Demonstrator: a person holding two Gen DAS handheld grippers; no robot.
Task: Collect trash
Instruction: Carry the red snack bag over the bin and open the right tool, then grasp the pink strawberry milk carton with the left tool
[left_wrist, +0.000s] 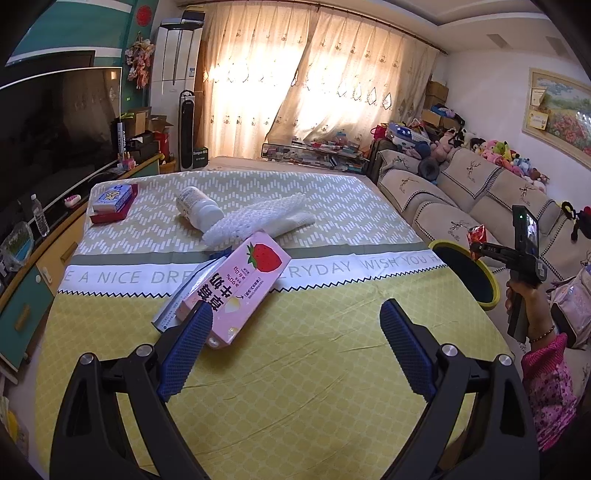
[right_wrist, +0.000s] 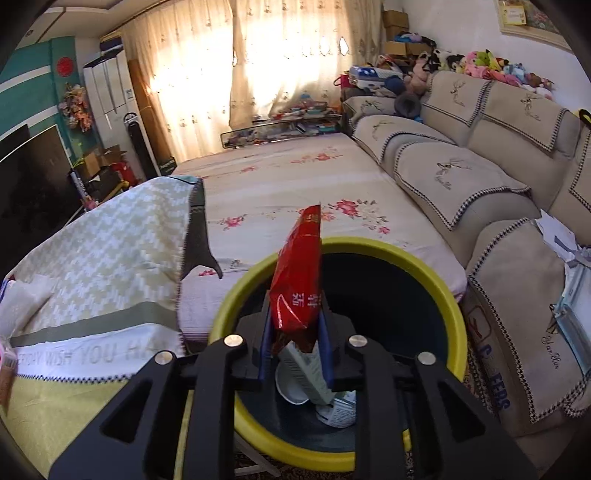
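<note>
Right gripper (right_wrist: 295, 332) fingers clamping crinkly red foil snack packet (right_wrist: 297, 277) over yellow-rimmed round bin (right_wrist: 436, 273), left gripper (left_wrist: 295, 325) fingers wide, pink strawberry milk carton (left_wrist: 236, 288) by left finger.

Bin mouth (right_wrist: 439, 273) unobstructed above; tablecloth (left_wrist: 314, 325) bare between left gripper's (left_wrist: 297, 319) spread fingers, pink carton (left_wrist: 236, 291) touching left finger.
</note>
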